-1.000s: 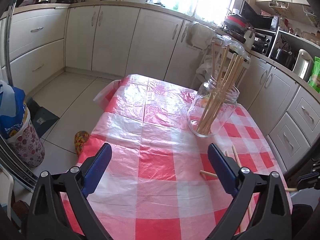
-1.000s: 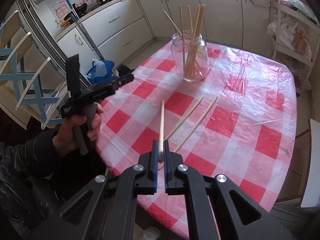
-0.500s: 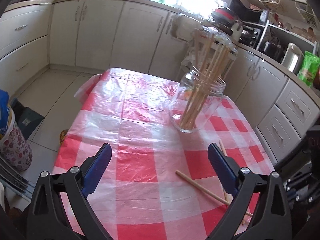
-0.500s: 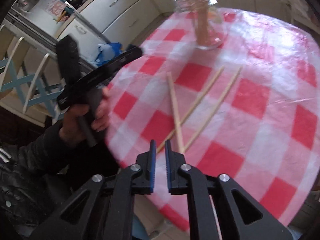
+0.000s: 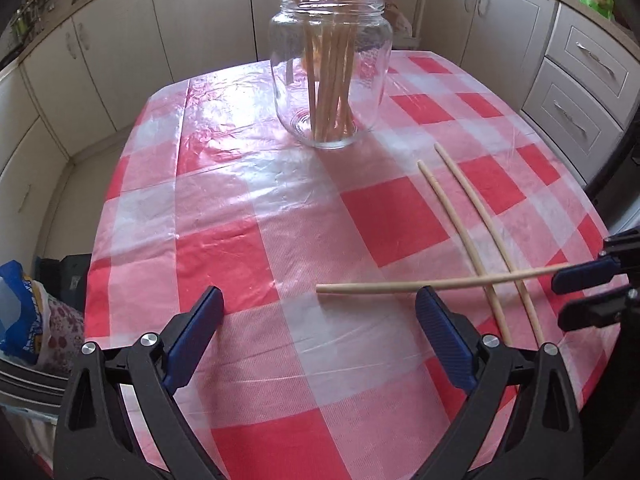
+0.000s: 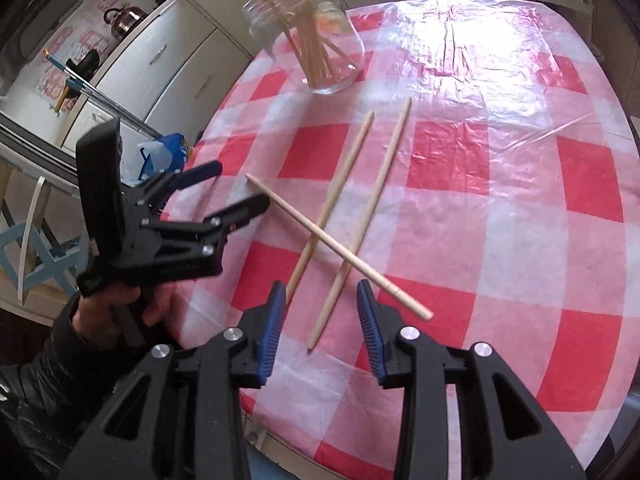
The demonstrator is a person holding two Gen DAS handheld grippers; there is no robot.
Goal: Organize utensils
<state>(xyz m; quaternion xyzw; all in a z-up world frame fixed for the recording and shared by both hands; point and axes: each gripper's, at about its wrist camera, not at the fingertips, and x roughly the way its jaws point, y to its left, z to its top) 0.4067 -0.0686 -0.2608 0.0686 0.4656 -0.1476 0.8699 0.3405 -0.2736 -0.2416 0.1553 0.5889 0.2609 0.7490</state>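
Left wrist view: left gripper point(image 5: 318, 320) hangs over the checked tablecloth point(image 5: 224, 248), jaws spread wide, nothing between them.
Jar: glass jar point(image 5: 330, 76) stands upright further along the table, with a bundle of chopsticks point(image 5: 330, 64) leaning inside.
Loose sticks: two chopsticks point(image 5: 476, 232) lie side by side, well apart from the jar; a third, the crossing chopstick point(image 5: 420, 285), lies across both, its blunt end just ahead of the left tongs' right pad.
Right edge: right gripper point(image 5: 588, 292) shows at the frame edge, and the crossing chopstick's far end reaches the blue pad; whether they touch I cannot tell.

Right wrist view: right gripper point(image 6: 322, 320) has its jaws opening, with no pad pressing on anything; the near tips of the pair point(image 6: 348, 208) lie beneath the gap.
Crossing stick: crossing chopstick point(image 6: 340, 248) rests free on the pair, its thick end just right of the right pad.
Left tongs: left gripper point(image 6: 236, 188) is open, held by a hand point(image 6: 116, 312), its fingers close to the stick's thin end.

Risk: stacked sticks are likely to roll if nudged, so a closing pad could scatter all three.
Risk: a grip near one end may let the stick swing and miss the jar mouth.
Risk: both tongs crowd one stick and could collide.
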